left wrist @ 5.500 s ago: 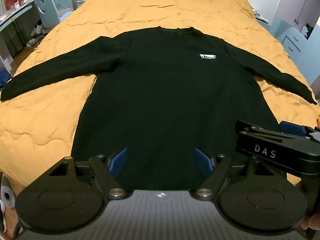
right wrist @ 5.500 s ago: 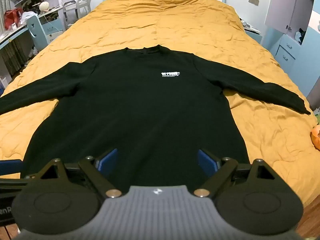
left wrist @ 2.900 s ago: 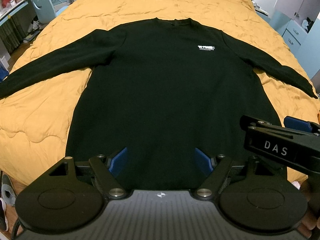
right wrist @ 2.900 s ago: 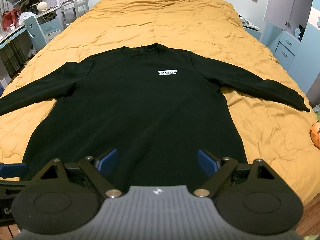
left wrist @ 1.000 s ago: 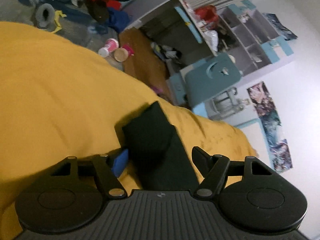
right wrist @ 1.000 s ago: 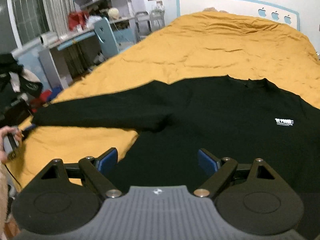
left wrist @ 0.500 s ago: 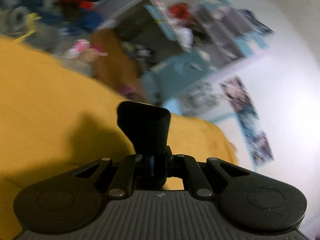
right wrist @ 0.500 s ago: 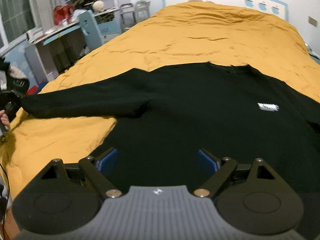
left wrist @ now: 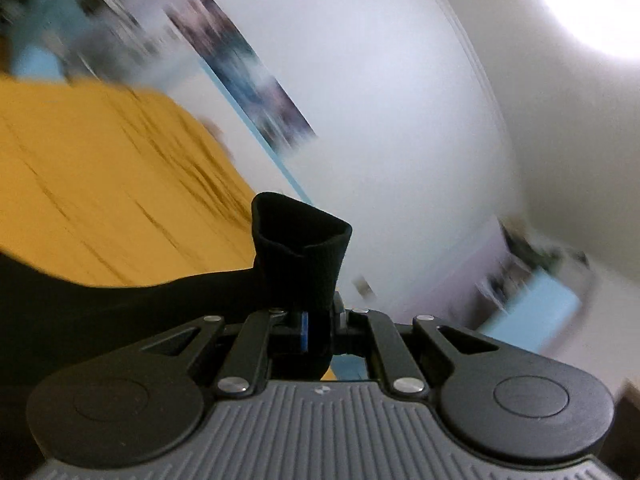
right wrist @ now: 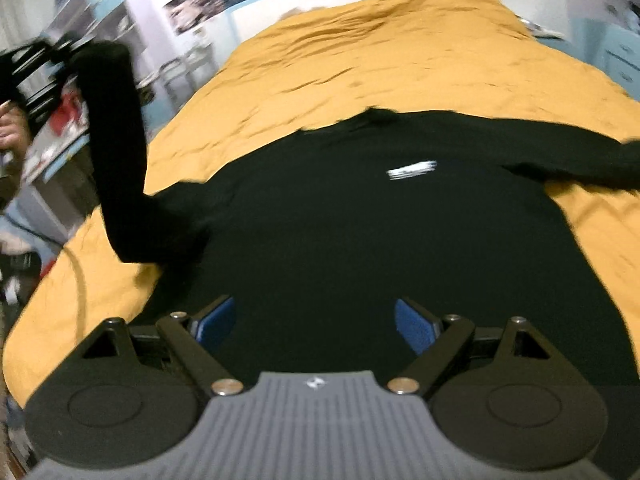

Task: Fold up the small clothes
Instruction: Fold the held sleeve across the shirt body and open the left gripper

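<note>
Since the earlier frame, our left gripper (left wrist: 320,326) has clamped the sleeve cuff (left wrist: 300,248) and lifted it off the mustard quilt (right wrist: 400,52). We hold our right gripper (right wrist: 314,322) open above the black sweatshirt (right wrist: 360,240), spread on the quilt.
</note>
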A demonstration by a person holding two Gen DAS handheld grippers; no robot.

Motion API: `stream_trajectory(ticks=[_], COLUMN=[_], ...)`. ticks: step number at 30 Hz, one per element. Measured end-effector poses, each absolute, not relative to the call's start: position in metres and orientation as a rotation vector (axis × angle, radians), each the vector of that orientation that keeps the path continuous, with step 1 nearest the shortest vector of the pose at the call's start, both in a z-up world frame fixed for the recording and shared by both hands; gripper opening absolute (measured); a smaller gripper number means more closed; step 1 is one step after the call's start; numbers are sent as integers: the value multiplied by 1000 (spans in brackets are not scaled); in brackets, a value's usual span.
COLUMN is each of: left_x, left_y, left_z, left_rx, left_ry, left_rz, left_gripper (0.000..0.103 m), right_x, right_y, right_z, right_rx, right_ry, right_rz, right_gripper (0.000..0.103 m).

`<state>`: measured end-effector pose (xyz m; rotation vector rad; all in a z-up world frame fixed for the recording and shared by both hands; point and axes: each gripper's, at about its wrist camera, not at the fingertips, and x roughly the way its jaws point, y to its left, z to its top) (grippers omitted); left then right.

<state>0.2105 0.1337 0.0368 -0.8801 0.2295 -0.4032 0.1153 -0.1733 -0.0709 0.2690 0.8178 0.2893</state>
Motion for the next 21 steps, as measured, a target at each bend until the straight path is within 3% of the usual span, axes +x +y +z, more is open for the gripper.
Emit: stream_trajectory(ticks=[5, 9, 11, 13, 15, 21], left_x=[264, 277, 266, 252, 239, 211], left_y=[1, -50, -44, -27, -4, 96], left_z=[-19, -50, -46, -38, -37, -78], left_rx=[-701, -622, -635, -602, -572, -671], left_ry=[449, 594, 566, 533, 512, 604], left_rz=[-494, -534, -575, -561, -504, -182], left_gripper=[13, 16, 18, 35, 45, 49], right_x=[108, 102, 101, 106, 115, 187], right_y=[-219, -249, -262, -275, -289, -318], right_z=[-72, -73, -72, -74, -77, -114], right_rx=[288, 285, 289, 313, 355, 563], right_ry=[821, 824, 807, 794, 778, 768], right_rz=[202, 157, 137, 121, 113, 135], right_gripper=[83, 83, 83, 83, 83, 82])
